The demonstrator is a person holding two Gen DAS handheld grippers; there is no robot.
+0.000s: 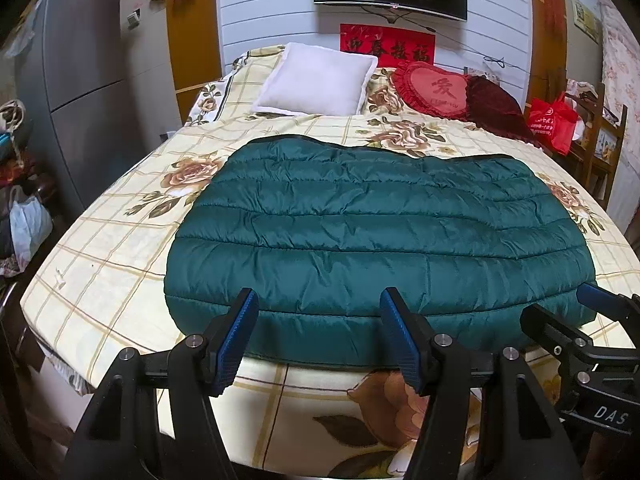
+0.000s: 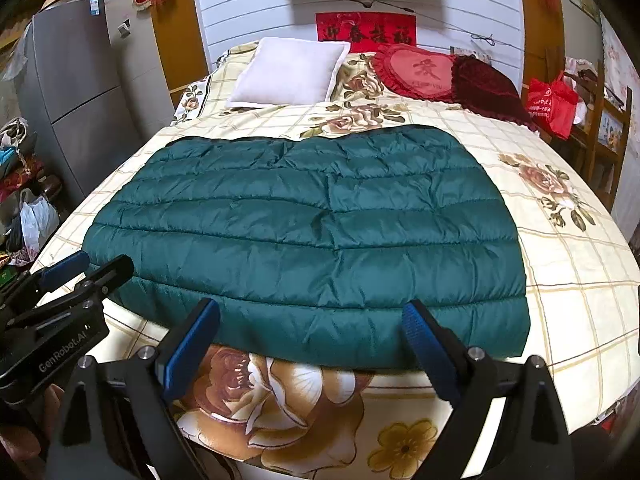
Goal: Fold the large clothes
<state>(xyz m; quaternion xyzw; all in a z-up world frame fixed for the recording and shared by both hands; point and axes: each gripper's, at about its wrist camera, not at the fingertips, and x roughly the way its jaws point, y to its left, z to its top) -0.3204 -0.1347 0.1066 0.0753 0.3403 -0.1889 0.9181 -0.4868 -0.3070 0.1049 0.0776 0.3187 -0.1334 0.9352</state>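
A dark green quilted down garment (image 1: 372, 232) lies folded flat as a wide rectangle on the floral bedsheet (image 1: 104, 240); it also shows in the right wrist view (image 2: 304, 232). My left gripper (image 1: 318, 304) is open and empty, its blue-padded fingers just above the garment's near edge. My right gripper (image 2: 312, 316) is open and empty at the same near edge, further right. The right gripper shows at the right edge of the left wrist view (image 1: 592, 312). The left gripper shows at the left edge of the right wrist view (image 2: 76, 268).
A white pillow (image 1: 316, 80), a red heart cushion (image 1: 432, 88) and a dark red cushion (image 1: 496, 108) lie at the bed's head. A grey fridge (image 1: 84, 80) stands left. A red bag (image 1: 552, 120) on a wooden chair stands right. Bags clutter the floor left.
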